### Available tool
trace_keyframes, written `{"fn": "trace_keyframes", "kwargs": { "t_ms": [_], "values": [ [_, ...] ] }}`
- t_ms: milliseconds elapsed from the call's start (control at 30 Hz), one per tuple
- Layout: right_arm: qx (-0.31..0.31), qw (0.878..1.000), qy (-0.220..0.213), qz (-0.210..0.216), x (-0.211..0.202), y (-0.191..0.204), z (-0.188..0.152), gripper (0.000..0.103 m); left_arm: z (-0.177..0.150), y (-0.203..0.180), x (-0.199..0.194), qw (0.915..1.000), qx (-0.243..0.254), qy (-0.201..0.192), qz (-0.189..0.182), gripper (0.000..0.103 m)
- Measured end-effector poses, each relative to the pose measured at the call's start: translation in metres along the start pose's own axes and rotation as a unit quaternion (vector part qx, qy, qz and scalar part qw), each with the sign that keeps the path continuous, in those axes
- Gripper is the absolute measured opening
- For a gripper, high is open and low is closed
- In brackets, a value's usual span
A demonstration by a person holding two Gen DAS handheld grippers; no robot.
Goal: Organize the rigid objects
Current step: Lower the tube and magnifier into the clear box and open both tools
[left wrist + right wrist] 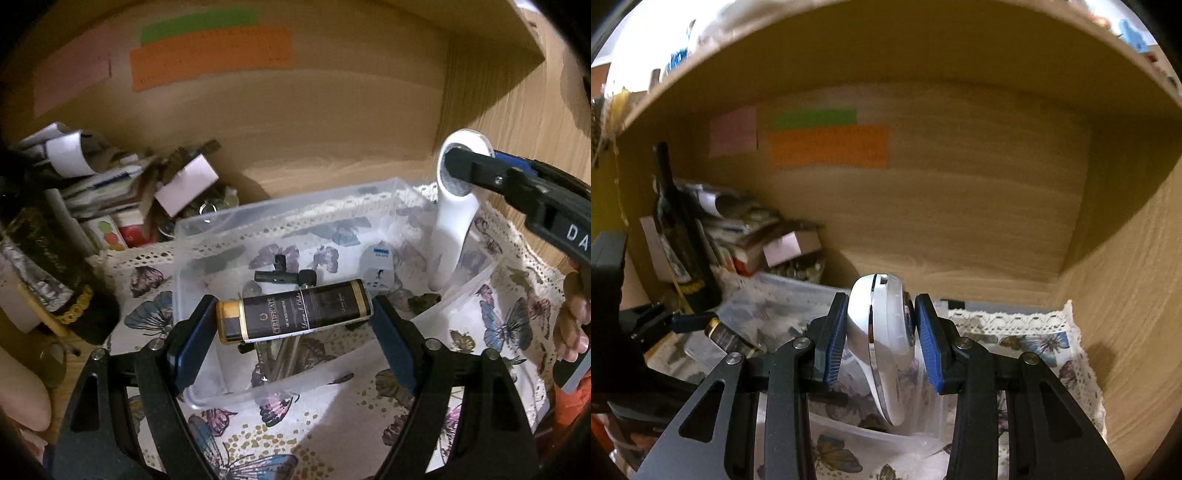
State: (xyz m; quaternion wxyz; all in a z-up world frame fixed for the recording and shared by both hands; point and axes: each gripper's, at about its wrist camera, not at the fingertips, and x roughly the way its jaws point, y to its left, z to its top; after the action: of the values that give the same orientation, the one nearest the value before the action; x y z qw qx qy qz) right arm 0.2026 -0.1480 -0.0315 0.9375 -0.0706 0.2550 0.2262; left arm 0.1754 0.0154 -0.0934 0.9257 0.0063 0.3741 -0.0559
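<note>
Wood-grain panels are forming the back and right side of the shelf point(332, 122), with pink, green and orange paper notes point(212, 59) sticking to the back panel. At far left, a dark bottle point(677, 229) is standing upright beside a heap of boxes and papers point(122, 192). A butterfly-print cloth point(332, 435) with a lace edge is covering the shelf floor.

A clear plastic bin point(207, 240) is sitting on the cloth. The left gripper point(293, 325) is pinching a black and gold bottle point(295, 315) end to end, its blue pads pressing against cap and base, and is holding it lying sideways above the bin's near part. Below it, a black fitting point(280, 275) and a white plug adapter point(380, 269) are lying in the bin.

To the right, the right gripper point(881, 334) is clamping the round head of a white handheld device point(882, 332) between its blue pads. The device's handle is hanging downward into the right end of the bin; whether its tip is touching the bottom cannot be told.
</note>
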Motion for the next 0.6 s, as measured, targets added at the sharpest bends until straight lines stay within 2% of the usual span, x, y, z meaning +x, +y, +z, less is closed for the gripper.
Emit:
{"fn": "trace_keyframes", "kwargs": {
  "t_ms": [367, 600],
  "values": [
    [-0.034, 0.999, 0.040, 0.007, 0.037, 0.022, -0.010, 0.034, 0.003, 0.011, 0.016, 0.9992, -0.029, 0.022, -0.018, 0.082],
    [-0.037, 0.995, 0.086, 0.035, 0.061, 0.034, -0.014, 0.038, 0.005, 0.016, -0.001, 0.9984, -0.047, 0.008, -0.031, 0.083]
  ]
}}
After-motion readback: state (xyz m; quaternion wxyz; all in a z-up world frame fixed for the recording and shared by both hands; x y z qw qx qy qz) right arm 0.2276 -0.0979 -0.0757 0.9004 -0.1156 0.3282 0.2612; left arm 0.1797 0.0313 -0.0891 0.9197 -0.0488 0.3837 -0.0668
